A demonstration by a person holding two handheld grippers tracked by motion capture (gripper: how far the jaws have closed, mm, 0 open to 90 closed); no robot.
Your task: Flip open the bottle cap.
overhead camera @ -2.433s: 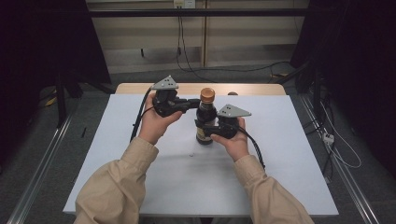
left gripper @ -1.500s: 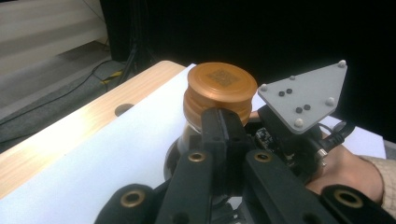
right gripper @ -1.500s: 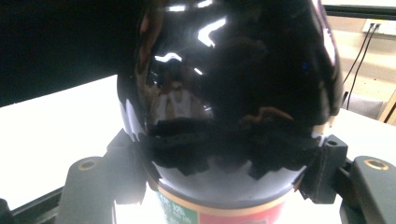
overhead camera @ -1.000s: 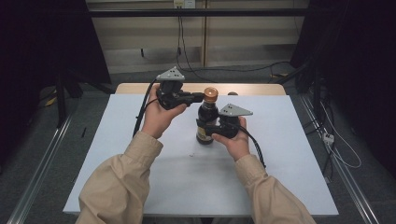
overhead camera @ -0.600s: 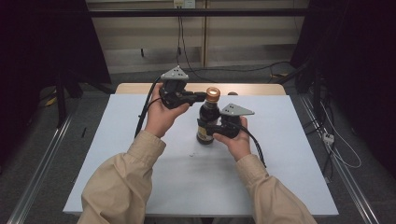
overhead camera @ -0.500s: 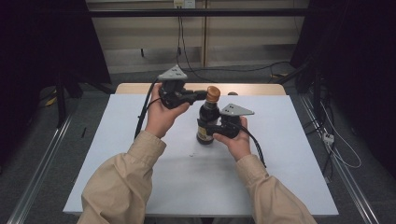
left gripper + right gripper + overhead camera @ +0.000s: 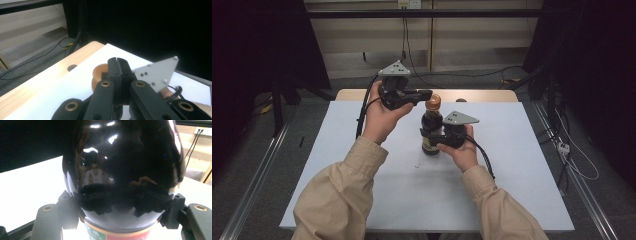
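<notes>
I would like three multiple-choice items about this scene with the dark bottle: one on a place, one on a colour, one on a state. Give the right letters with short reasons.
1. Where is the left gripper?
A. up beside the cap
B. flat on the table
C. under the bottle

2. What colour is the cap of the bottle?
A. green
B. orange-brown
C. white

3. How are the right gripper's jaws?
A. wide open, apart from the bottle
B. shut on nothing
C. shut on the bottle

Answers: 1 A, the high view shows its shut tips level with the cap; 2 B, seen in the high and left gripper views; 3 C, both jaws clamp the dark body.
</notes>
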